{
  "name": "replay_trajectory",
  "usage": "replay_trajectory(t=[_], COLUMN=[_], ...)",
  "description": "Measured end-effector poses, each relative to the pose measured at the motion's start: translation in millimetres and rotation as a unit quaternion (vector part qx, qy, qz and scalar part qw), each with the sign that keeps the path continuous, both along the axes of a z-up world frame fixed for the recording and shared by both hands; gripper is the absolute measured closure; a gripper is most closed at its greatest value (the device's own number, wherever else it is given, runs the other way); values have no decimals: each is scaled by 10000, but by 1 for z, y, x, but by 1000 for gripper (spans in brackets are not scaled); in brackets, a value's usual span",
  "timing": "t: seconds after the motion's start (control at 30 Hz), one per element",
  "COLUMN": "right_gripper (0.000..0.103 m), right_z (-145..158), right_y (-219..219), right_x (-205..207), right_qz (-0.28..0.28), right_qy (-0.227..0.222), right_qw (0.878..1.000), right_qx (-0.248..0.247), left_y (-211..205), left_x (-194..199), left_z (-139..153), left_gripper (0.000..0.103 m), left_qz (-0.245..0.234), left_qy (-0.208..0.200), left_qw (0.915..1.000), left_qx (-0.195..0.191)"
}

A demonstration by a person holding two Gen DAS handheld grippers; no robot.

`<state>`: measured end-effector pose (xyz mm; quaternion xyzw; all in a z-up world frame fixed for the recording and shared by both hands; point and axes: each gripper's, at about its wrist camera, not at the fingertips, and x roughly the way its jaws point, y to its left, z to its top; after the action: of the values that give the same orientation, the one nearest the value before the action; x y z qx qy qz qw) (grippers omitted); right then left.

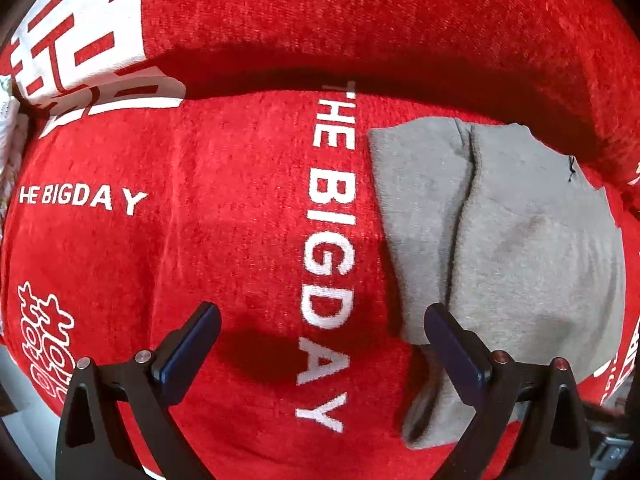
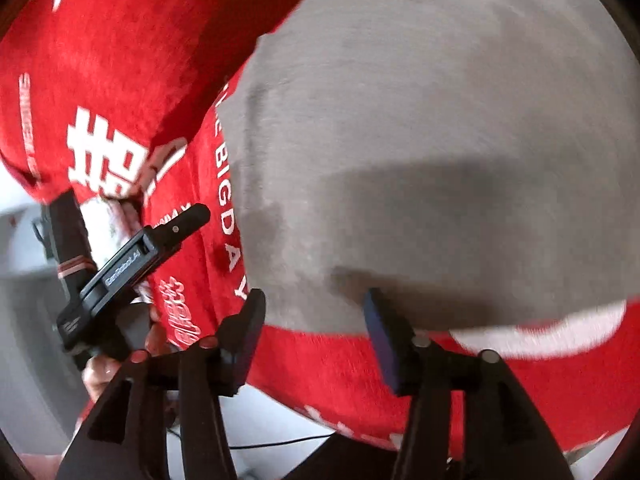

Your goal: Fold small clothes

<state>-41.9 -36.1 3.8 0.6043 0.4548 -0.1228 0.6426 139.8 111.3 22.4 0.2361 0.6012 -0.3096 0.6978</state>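
A grey garment (image 1: 520, 240) lies folded on the red cover (image 1: 200, 240), with a lengthwise crease down its left part. My left gripper (image 1: 322, 320) points down over the cover, open and empty; its right fingertip (image 1: 440, 320) overlaps the garment's lower left edge. In the right wrist view the grey garment (image 2: 440, 140) fills most of the picture, blurred. My right gripper (image 2: 314, 300) is open at the garment's near edge, and nothing is pinched between its pads. The left gripper's body (image 2: 132, 256) shows at the left, held by a hand (image 2: 100, 376).
The red cover, printed with white "THE BIG DAY" lettering (image 1: 328, 240), rises into a padded back (image 1: 400, 20) behind the garment. A white patterned item (image 1: 8, 140) sits at the left edge. Pale floor and a thin black cable (image 2: 280, 445) show below the cover's front edge.
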Motion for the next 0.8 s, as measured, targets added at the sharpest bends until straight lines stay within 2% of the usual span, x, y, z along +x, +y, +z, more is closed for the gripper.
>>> replay_trajectory(t=[0.2, 0.47, 0.67, 0.8], right_gripper=[44, 43, 43, 42], right_z=[-19, -36, -49, -57], right_y=[3, 8, 13, 14], right_x=[-47, -66, -64, -56], right_qz=[-872, -1512, -2043, -2386], right_qy=[-94, -353, -655, -928], right_qw=[9948, 9835, 9688, 9570], right_qx=[513, 925, 1239, 1367], left_y=[-7, -11, -4, -3], left_x=[-5, -12, 0, 6], left_z=[-2, -9, -17, -25], left_gripper=[1, 1, 1, 1], left_qz=[-114, -234, -17, 32], left_qy=[62, 305, 696, 1279], left_qw=[9999, 9993, 9972, 9905], left_qx=[4, -32, -258, -503])
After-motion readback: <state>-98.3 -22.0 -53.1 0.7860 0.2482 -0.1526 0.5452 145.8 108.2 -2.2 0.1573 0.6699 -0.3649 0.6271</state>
